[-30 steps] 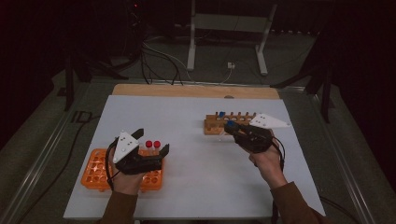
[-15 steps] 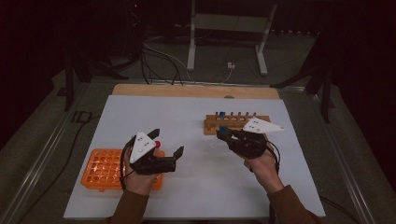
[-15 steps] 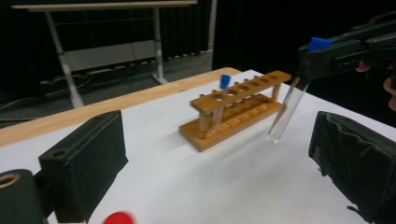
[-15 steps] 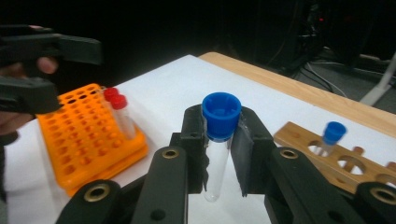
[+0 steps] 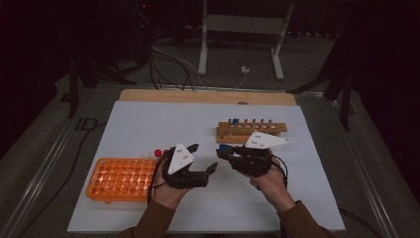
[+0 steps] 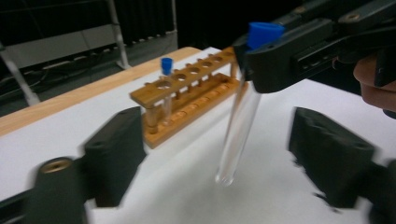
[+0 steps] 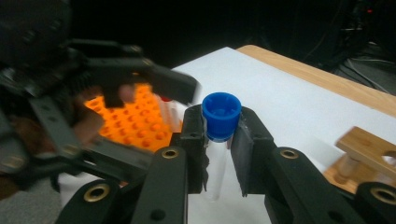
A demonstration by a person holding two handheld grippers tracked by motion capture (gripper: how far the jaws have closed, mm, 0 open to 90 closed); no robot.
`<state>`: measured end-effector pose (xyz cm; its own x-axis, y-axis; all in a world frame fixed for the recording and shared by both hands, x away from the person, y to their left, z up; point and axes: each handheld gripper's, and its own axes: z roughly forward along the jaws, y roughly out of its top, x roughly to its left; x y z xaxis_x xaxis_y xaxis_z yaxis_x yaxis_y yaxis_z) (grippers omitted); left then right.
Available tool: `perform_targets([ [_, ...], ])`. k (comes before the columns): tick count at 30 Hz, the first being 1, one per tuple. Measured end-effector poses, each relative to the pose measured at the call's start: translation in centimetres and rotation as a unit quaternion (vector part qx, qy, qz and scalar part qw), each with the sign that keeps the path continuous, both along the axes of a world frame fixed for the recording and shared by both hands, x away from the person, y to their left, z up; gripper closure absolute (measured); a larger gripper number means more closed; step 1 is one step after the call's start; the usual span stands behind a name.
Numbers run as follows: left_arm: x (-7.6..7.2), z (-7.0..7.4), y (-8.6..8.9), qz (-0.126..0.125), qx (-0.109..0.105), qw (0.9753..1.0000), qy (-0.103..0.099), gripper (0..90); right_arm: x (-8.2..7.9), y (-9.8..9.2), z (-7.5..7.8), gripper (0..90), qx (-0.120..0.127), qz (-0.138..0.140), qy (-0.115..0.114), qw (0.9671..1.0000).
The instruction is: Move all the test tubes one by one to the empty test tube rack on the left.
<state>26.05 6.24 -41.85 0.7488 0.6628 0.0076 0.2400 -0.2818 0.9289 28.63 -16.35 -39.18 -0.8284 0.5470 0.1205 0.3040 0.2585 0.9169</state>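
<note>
My right gripper is shut just under the blue cap of a clear test tube, which hangs upright above the white table. The cap stands up between that gripper's jaws. My left gripper is open and faces it from the left. In the left gripper view its jaws stand wide on either side of the tube's lower end, apart from it. A wooden rack behind holds one blue-capped tube.
An orange grid rack lies at the front left, with red-capped tubes at its far right corner. The white table sheet ends at a wooden strip at the back. Cables and a metal stand lie on the floor beyond.
My left gripper has moved right, off the orange rack, toward the right gripper. My right gripper has come left and forward from the wooden rack with the tube.
</note>
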Motion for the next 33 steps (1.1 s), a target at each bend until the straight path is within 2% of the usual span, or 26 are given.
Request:
perform_targets([
  [4,0.1,-0.2,-0.5,-0.028,0.006,0.9996,0.003,48.2,-0.3,0.5,-0.1,75.8,0.001,0.012,0.007,0.9999],
  [10,0.2,-0.4,-0.5,-0.046,0.017,0.9988,0.004,75.0,-0.5,1.1,-0.2,75.7,0.000,0.025,0.009,0.9996],
  [13,0.1,-0.4,-0.5,-0.048,0.021,0.9986,0.003,76.8,-0.5,1.1,-0.2,72.3,0.001,0.026,0.010,0.9996],
  [18,0.2,-0.6,0.1,-0.034,0.013,0.9993,0.009,77.1,-0.4,0.4,0.0,43.9,0.019,0.031,0.009,0.9993],
  [21,0.2,-0.6,0.9,-0.026,0.006,0.9996,0.011,77.2,-0.3,-0.2,-0.1,32.7,0.019,0.015,0.009,0.9997],
  [25,0.0,-0.5,2.1,-0.013,-0.003,0.9998,0.011,77.4,-0.2,-0.9,-0.6,20.5,-0.002,-0.021,-0.003,0.9998],
  [33,-0.4,-0.3,5.6,0.018,-0.023,0.9995,0.011,77.4,-0.2,-3.1,-2.2,11.7,-0.028,-0.074,-0.005,0.9968],
])
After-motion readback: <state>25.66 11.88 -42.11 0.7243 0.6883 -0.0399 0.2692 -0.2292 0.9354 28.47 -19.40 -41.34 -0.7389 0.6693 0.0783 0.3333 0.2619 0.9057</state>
